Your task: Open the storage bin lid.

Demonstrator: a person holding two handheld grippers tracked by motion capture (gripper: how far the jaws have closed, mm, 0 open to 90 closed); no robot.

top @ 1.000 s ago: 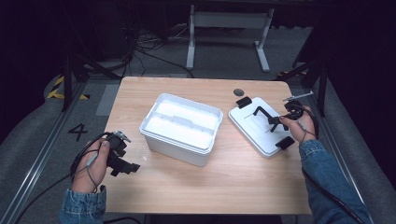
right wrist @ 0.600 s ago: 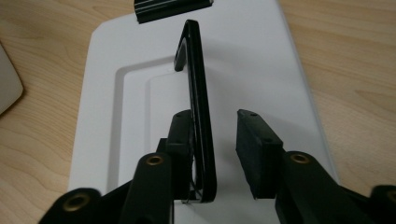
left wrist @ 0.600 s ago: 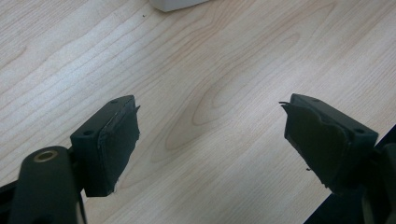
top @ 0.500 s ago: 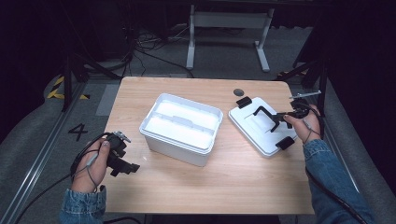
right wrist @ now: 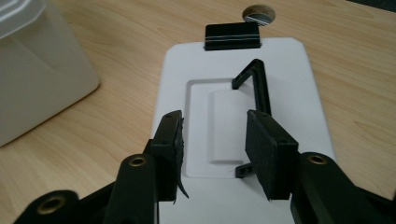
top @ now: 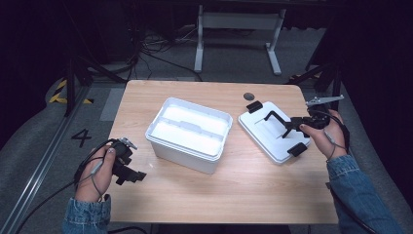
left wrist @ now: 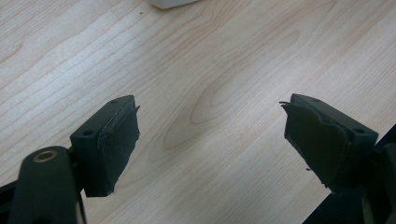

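Wooden table (top: pixel 204 195), seen from above. White plastic bin (top: pixel 189 132), open-topped, sits near the table's centre, slightly left. To its right, apart from it, the white lid (top: pixel 265 134) lies flat on the wood, with a black latch (top: pixel 253 106) at its far end and another black latch (top: pixel 296 149) at its near right edge; a thin black handle (right wrist: pixel 258 79) stands up from its top. Small round hole (top: pixel 249 95) in the tabletop just beyond the lid's far end. Right gripper (right wrist: pixel 212 149) held by the right hand (top: pixel 327 134) at the lid's right side, jaws partly spread over the lid's recessed middle, pinching nothing; the handle lies just ahead of the right-hand jaw. Left gripper (left wrist: pixel 210 140) held by the left hand (top: pixel 95 170) at the near left of the table, well apart from the bin, jaws spread wide above bare wood, empty.
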